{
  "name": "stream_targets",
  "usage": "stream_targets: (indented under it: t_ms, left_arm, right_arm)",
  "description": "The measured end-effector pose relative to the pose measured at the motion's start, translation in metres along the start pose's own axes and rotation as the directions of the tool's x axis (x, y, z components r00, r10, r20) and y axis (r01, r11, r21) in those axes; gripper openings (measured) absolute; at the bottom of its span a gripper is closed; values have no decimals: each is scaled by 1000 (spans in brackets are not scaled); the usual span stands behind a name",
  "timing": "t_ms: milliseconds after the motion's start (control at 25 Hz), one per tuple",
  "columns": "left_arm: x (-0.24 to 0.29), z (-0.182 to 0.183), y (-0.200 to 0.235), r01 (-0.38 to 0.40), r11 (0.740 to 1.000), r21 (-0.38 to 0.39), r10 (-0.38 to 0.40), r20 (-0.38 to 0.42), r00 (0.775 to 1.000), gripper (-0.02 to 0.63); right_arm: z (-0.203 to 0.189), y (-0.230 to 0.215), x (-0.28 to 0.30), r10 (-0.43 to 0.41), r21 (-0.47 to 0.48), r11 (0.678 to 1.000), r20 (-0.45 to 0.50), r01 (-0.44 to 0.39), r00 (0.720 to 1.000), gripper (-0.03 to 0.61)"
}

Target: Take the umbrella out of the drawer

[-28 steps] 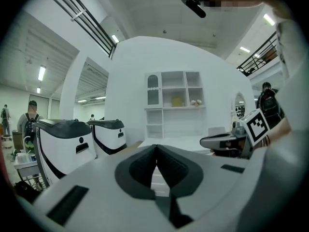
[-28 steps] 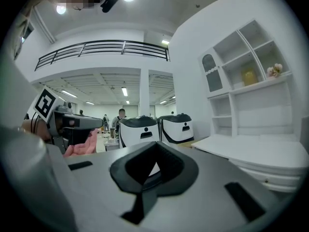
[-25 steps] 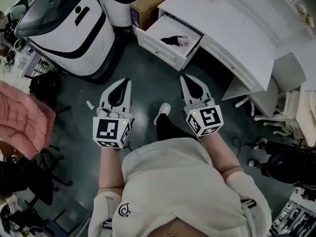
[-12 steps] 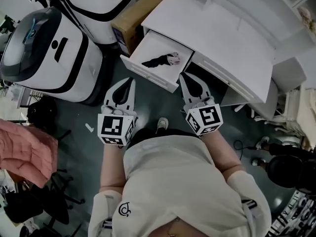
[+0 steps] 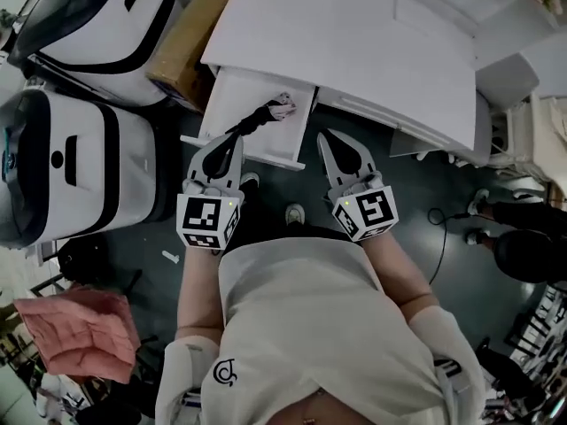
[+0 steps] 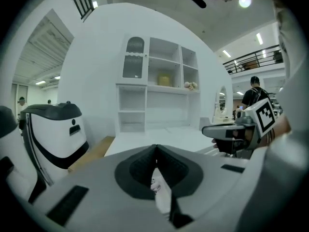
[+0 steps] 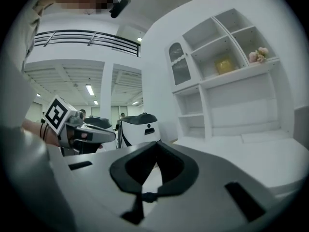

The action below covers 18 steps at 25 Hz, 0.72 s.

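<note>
Umbrella in open drawer; white robot, cardboard box alongside; left gripper, right gripper: fingers closed, empty.

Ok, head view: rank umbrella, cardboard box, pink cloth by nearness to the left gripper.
1. Umbrella, in the drawer just past the left gripper.
2. Cardboard box, upper left beside the desk.
3. Pink cloth, bottom left.

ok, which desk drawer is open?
The left-hand drawer, pulled out with the dark umbrella lying in it; the neighbouring drawer is shut.
</note>
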<state>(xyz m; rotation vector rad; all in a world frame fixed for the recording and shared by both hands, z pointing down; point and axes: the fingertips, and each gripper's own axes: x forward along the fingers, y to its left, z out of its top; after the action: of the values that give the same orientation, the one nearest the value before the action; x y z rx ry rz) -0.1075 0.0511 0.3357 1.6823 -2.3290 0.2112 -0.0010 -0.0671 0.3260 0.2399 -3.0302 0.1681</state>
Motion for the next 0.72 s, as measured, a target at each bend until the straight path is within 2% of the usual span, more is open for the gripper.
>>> stream_targets:
  t_ms: [160,360,520,720]
  left_arm:
    - [54,-9,14,149,989,4,-148,-75,986,13]
    - [118,-38,35,286,958,4,-281,-168,945,14]
    - [163,-78,52,371,928,11,-355,-266,896,14]
    - [200,-124,51,487,874,-2,-453,-372,811,13]
  right_arm:
    - [-3,-18,20,-103,24,994,-19,104,994,6]
    - [-20,-40,54,-189,73,979,-47,192,981,6]
    - [-46,-54,77,-254,117,958,-90,263,963,6]
    - [-76,-64,95,-321,107,935,-143,337,936,6]
